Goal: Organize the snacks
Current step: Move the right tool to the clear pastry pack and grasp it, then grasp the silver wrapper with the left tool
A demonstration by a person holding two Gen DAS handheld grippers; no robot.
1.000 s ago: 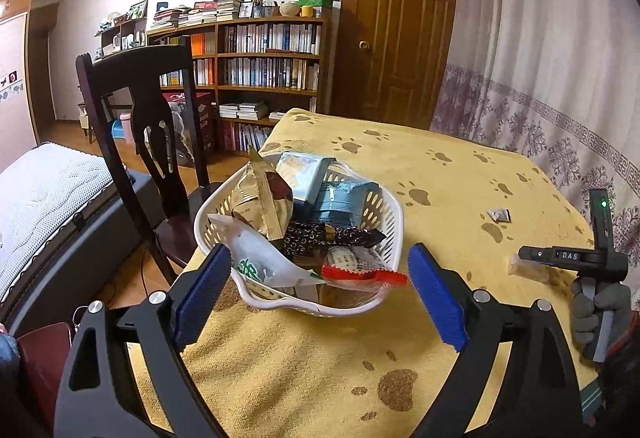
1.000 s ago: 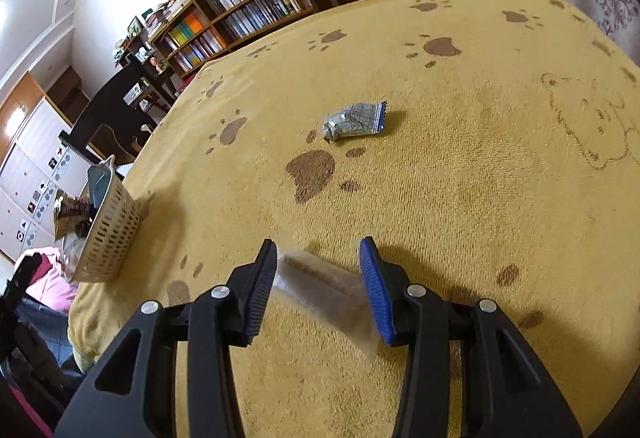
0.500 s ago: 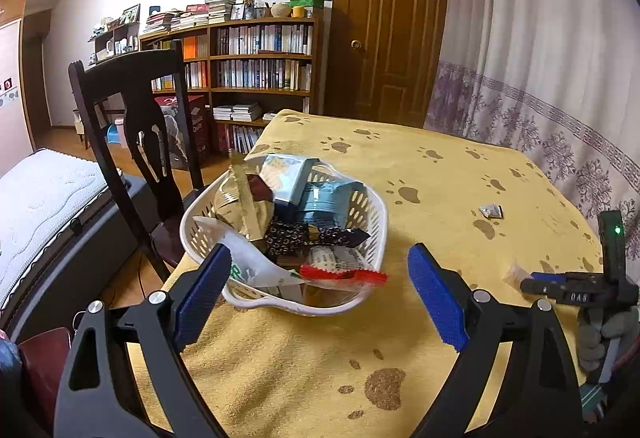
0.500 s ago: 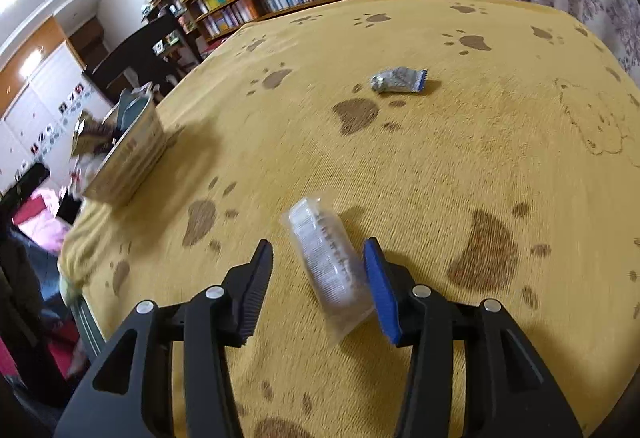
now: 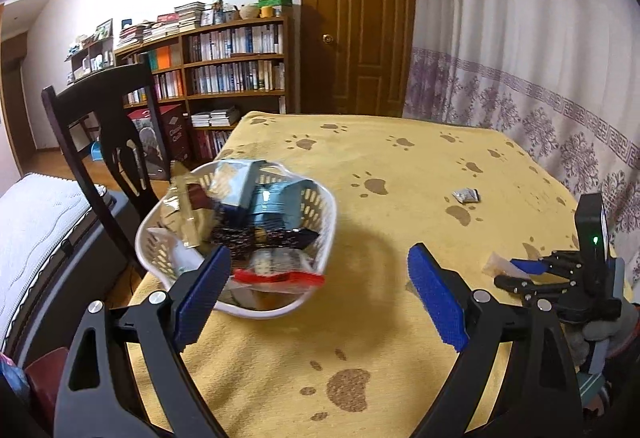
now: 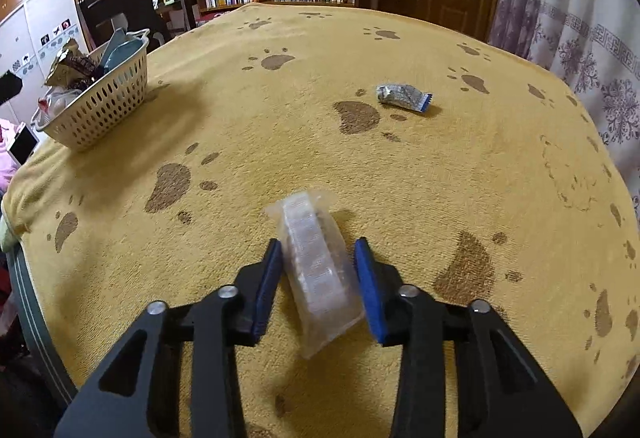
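One clear packet (image 6: 316, 270) sits between the two blue fingers (image 6: 370, 288) of the right gripper (image 6: 318, 288), its free end sticking forward over the yellow table (image 6: 440, 178). The left finger presses its side; whether the right one touches it cannot be told, nor whether the packet is clear of the cloth. One more loose snack, a silver wrapper (image 6: 403, 97) with a blue end, lies alone toward the table's far right edge. One white basket (image 6: 100, 106) stands at the near left corner, heaped with snacks too jumbled to count.

The left gripper (image 5: 318, 298) hovers wide open and empty above the near edge, just beside the basket (image 5: 320, 234). Only its view shows the basket's contents from above: a red-edged pack (image 5: 280, 276) in front, blue-grey packs (image 5: 276, 204) behind, a gold one (image 5: 188, 214) at the left. It also shows the right gripper (image 5: 516, 266) from outside at the right edge, a gloved hand (image 5: 600, 330) beneath it, the packet (image 5: 498, 265) poking out, and the silver wrapper (image 5: 465, 195) beyond. One dark chair (image 5: 104, 142) stands by the left edge.
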